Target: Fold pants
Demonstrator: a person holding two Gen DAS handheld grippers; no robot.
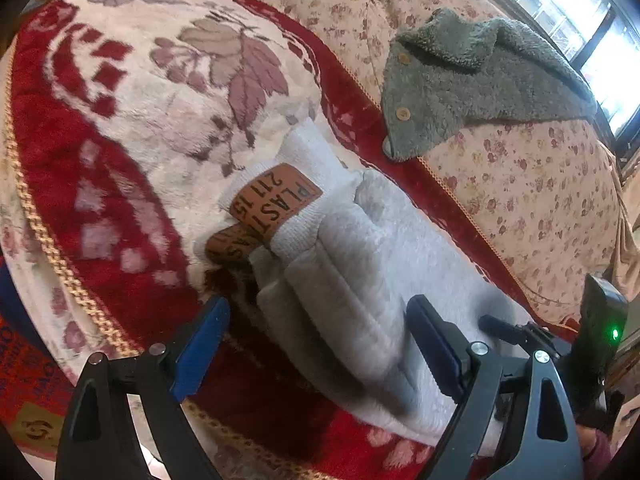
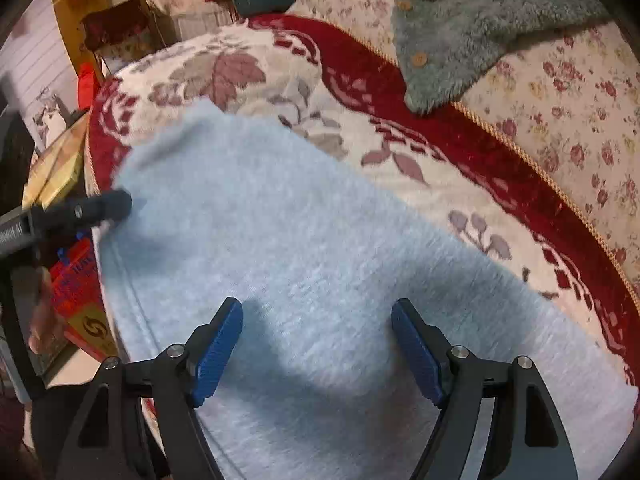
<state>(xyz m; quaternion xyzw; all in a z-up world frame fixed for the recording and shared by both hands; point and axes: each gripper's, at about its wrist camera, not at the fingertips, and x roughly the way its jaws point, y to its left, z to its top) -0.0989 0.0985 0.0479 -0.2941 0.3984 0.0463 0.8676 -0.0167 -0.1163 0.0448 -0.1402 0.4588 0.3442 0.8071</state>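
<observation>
From my left wrist, my left tongs (image 1: 316,344) stand wide apart with nothing clamped; the blue pads (image 1: 202,350) sit over the near part of the pants (image 1: 360,280). The pants are pale grey and lie bunched in folds on the red and cream flowered blanket (image 1: 132,128), their ribbed cuffs away from me, each with a brown label (image 1: 276,204). Beyond the blanket's gold-trimmed edge, a grey fleece jacket (image 1: 480,80) with wooden buttons lies on the rose-print cover (image 1: 532,200). At the right edge I see part of my other tool, with a green light.

From my right wrist, my right tongs (image 2: 318,346) are also apart and grip nothing, poised above a broad flat stretch of the pants (image 2: 280,240) on the blanket (image 2: 360,128). The tip of my left tongs (image 2: 108,206) shows at the pants' left edge. The fleece jacket (image 2: 460,28) lies at top right.
</observation>
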